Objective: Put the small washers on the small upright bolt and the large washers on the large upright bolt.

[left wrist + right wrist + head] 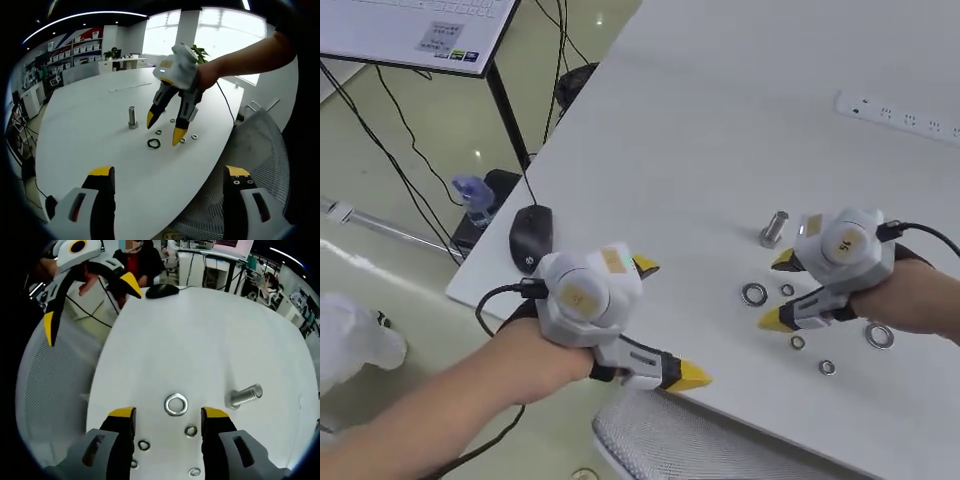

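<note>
One silver upright bolt (773, 229) (132, 117) (246, 395) stands on the white table (720, 130). My right gripper (777, 291) (169, 414) is open and hovers just in front of the bolt, over a large washer (754, 294) (176, 404) lying between its jaws. Small washers (798, 342) (190, 430) lie scattered around it, and a second large washer (879, 336) lies further right. My left gripper (668, 321) (169, 175) is open and empty at the table's near edge, pointing at the right gripper (164, 128).
A black mouse (531, 237) (161, 290) sits near the table's left corner. A white power strip (900, 115) lies at the far right. A grey mesh chair (700, 440) stands below the near edge. A laptop (415, 30) is on a stand beyond the table.
</note>
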